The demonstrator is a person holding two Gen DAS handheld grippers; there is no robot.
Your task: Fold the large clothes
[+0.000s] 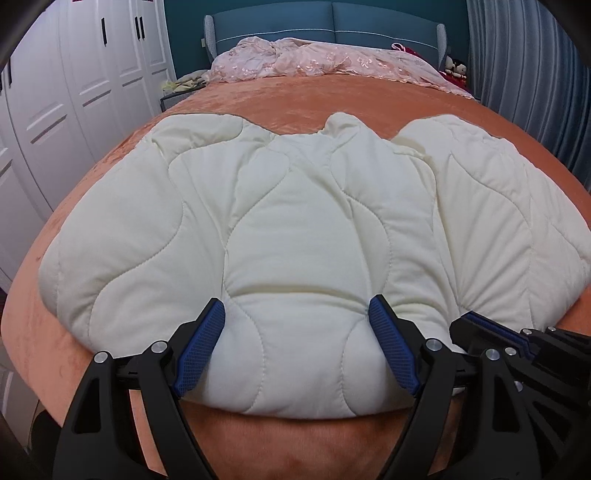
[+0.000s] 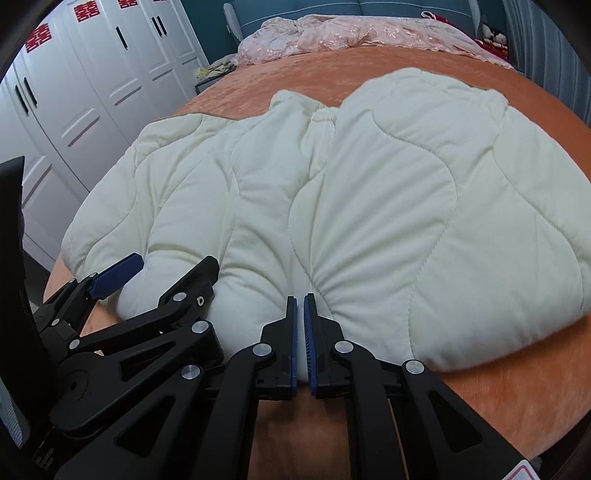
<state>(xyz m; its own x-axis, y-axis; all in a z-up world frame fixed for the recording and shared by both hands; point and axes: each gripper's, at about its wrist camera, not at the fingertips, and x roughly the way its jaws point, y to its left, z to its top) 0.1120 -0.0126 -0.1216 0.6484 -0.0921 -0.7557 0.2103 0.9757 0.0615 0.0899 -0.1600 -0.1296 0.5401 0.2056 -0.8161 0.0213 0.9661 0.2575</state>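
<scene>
A cream quilted padded garment (image 1: pixel 295 229) lies spread on the orange bed cover, its near edge toward me; it also shows in the right wrist view (image 2: pixel 369 206). My left gripper (image 1: pixel 297 317) is open, its blue-padded jaws wide apart on either side of a bulge of the near edge; it also shows in the right wrist view (image 2: pixel 173 264). My right gripper (image 2: pixel 300 302) is shut on the near edge of the garment, the fabric gathering into pleats at the pinch. It appears at the right in the left wrist view (image 1: pixel 480 321), just right of the left gripper.
The orange bed cover (image 1: pixel 332 96) stretches beyond the garment. A rumpled pink quilt (image 1: pixel 325 59) lies at the blue headboard (image 1: pixel 332 22). White wardrobe doors (image 1: pixel 74 92) stand at left, grey curtains (image 1: pixel 535 74) at right. The bed's near edge (image 2: pixel 498 406) is just below the grippers.
</scene>
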